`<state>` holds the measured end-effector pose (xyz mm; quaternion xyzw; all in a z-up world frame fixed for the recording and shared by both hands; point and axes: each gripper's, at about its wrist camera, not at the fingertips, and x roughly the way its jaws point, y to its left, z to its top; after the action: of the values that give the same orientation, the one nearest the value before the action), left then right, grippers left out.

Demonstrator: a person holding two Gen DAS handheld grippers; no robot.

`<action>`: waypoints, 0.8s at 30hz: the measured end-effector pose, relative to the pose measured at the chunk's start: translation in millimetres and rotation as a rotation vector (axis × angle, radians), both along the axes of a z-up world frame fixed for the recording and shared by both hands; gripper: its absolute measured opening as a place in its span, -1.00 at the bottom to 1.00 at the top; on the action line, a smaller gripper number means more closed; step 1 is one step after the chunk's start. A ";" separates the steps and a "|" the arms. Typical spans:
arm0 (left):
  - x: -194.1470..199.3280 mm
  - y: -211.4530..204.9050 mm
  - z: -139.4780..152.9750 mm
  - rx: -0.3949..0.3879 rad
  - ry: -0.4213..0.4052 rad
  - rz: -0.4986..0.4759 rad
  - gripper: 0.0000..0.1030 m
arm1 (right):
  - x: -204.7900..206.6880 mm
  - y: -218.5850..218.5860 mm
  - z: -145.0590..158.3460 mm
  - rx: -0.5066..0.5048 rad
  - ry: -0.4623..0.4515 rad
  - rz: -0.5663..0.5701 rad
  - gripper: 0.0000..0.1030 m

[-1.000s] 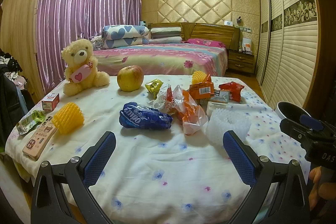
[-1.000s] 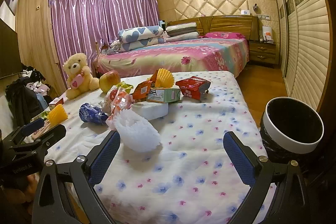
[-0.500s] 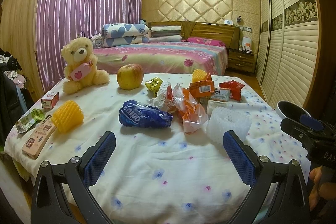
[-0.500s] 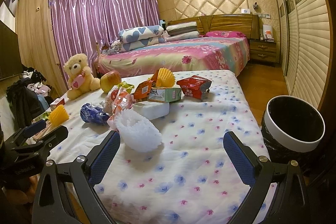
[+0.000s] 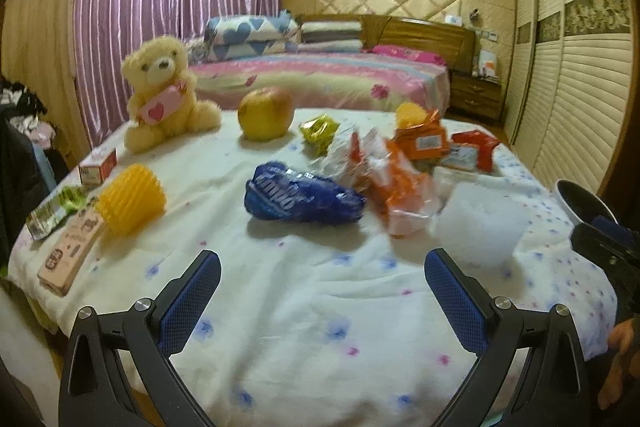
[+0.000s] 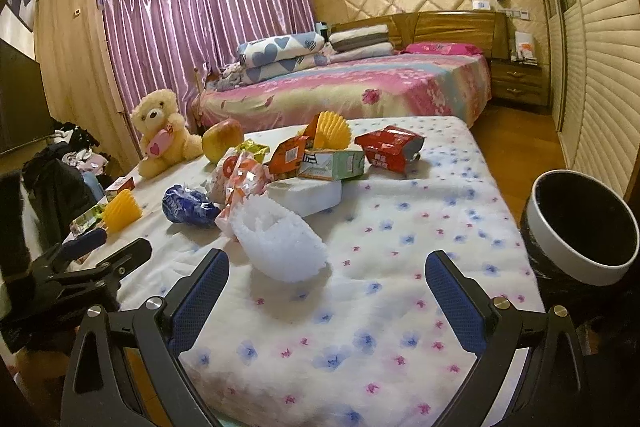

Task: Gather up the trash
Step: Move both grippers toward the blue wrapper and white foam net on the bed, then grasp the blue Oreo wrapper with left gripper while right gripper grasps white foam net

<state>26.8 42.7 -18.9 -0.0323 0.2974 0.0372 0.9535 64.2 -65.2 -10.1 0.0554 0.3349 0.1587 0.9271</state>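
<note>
Table [image 5: 312,339] draped in a white cloth with blue and pink flowers; items logged from left edge to right.

Far left edge: green carton [image 5: 54,211] lying flat, pink flat box [image 5: 70,253] just beside it, small red-and-white box [image 5: 98,167] behind. Yellow foam fruit net [image 5: 132,199] touching the pink box. Teddy bear [image 5: 164,93] seated upright at the back left, apple [image 5: 265,113] to its right, apart from it.

Centre: blue snack wrapper [image 5: 300,197] lying on its side, alone on the cloth. Behind it, small gold wrapper [image 5: 318,131]. To the right, crumpled clear-and-orange bag [image 5: 396,183] touching the heap beyond.

Right of centre: white foam net [image 6: 280,243] on its side, nearest the right gripper. White foam block [image 6: 306,195] behind it, green-and-white carton [image 6: 332,163] resting on the block, orange packet [image 6: 290,153] and second yellow net [image 6: 330,129] stacked against it. Red packet [image 6: 388,149] lying apart to the right.

Off the table's right edge: white-rimmed bin [image 6: 580,231], dark liner inside, contents not discernible.

Left gripper [image 5: 322,291]: fingers spread wide, holding nothing, poised over bare cloth short of the blue wrapper. Right gripper [image 6: 326,293]: fingers likewise spread wide, nothing between them, just short of the white foam net.
</note>
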 end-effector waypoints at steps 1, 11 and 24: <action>5.1 2.0 -1.2 -0.009 0.010 -0.001 0.96 | 3.4 1.6 -1.6 0.005 0.010 0.006 0.93; 51.2 21.5 -13.6 -0.021 0.067 0.022 0.96 | 33.7 12.6 -20.8 0.003 0.106 0.056 0.84; 118.5 35.6 -21.8 -0.157 0.148 0.024 0.96 | 63.6 34.9 -37.6 0.039 0.207 0.132 0.29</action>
<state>145.3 78.3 -40.8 -0.1074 0.3686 0.0273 0.9230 127.8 -30.3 -47.7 0.0673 0.4285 0.2194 0.8739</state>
